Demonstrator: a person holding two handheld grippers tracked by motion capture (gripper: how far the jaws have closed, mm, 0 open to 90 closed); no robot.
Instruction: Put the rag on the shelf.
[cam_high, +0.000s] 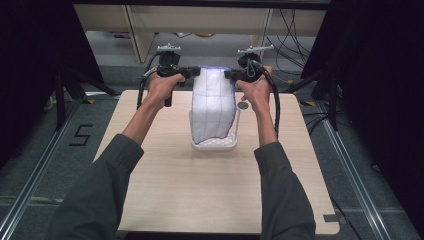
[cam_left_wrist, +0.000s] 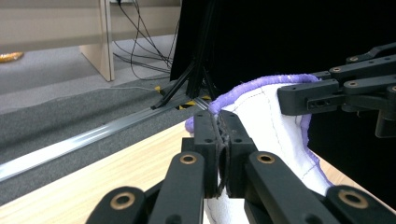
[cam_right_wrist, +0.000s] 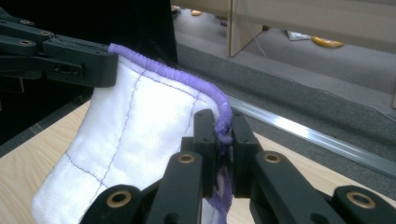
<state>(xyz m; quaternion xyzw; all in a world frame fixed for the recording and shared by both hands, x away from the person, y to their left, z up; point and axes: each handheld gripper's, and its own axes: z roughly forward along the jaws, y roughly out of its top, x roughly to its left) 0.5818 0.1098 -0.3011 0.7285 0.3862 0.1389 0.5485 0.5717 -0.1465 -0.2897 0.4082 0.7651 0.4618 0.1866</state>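
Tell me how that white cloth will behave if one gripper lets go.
Probably floppy: the cloth hangs and curves between the left gripper and right gripper, so a freed corner would likely drop. It looks light, since small jaw pinches on the purple edge hold it up. Its lower end may drag on the white tray.

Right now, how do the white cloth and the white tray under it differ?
The cloth is soft, quilted with purple lines and edging, and held up by both tools; the tray is rigid, dimpled, and rests flat on the table. The cloth hangs upright; the tray lies level. Both are white.
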